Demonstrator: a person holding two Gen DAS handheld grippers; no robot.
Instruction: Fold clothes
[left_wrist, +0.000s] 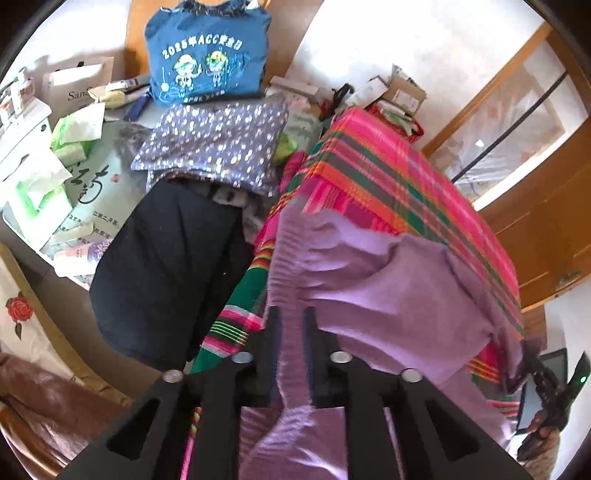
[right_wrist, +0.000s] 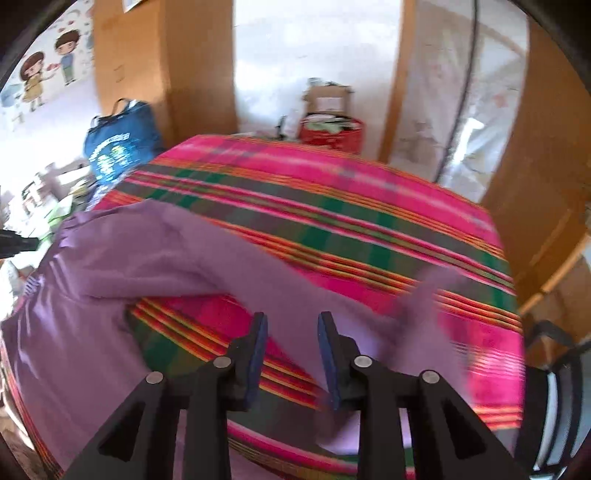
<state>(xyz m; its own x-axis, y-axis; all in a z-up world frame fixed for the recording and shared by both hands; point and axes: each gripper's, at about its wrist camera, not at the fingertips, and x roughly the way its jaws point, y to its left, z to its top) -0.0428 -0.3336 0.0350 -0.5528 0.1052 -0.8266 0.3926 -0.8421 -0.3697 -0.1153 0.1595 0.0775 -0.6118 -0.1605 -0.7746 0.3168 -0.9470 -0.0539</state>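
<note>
One purple garment (left_wrist: 388, 280) lies spread and rumpled across a bright pink, green and orange plaid cloth (left_wrist: 391, 177) covering the desk, one edge running down toward the near side. The left claw (left_wrist: 291, 317) has a strip of that purple fabric running between its two fingers; the gap is narrow, and whether the pads still press the cloth cannot be told. The right claw (right_wrist: 291, 325) hangs released above the plaid, jaws well apart, with nothing pinched between them; a fold of the purple garment (right_wrist: 147, 258) lies just behind and to its right, blurred. To the left of the plaid sit a dark folded garment (left_wrist: 170, 266) and, beyond it, a blue spotted one (left_wrist: 218, 147). A blue printed tote bag (left_wrist: 207, 55) stands at the far edge among boxes and papers. A red container (right_wrist: 332, 133) sits behind the desk, near wooden door frames.
</note>
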